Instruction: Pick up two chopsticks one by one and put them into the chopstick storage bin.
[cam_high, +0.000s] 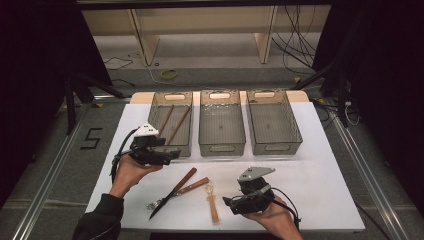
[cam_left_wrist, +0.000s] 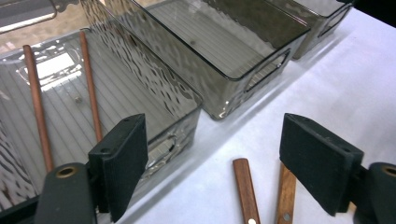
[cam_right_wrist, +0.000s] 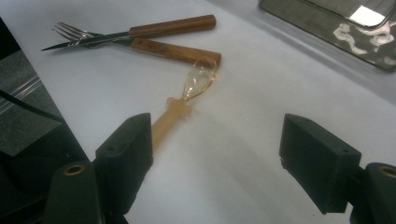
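Two brown chopsticks lie in the left bin of three clear grey ones. On the white table lie a wooden-handled knife crossed over a wooden-handled fork, with an amber see-through spoon beside them. My left gripper hovers open at the left bin's near corner, above the knife and fork handle ends. My right gripper stands open just right of the spoon, nothing between its jaws.
The middle bin and the right bin hold nothing. A white sheet covers the table. Beyond the far edge, cables and a shelf stand on the floor.
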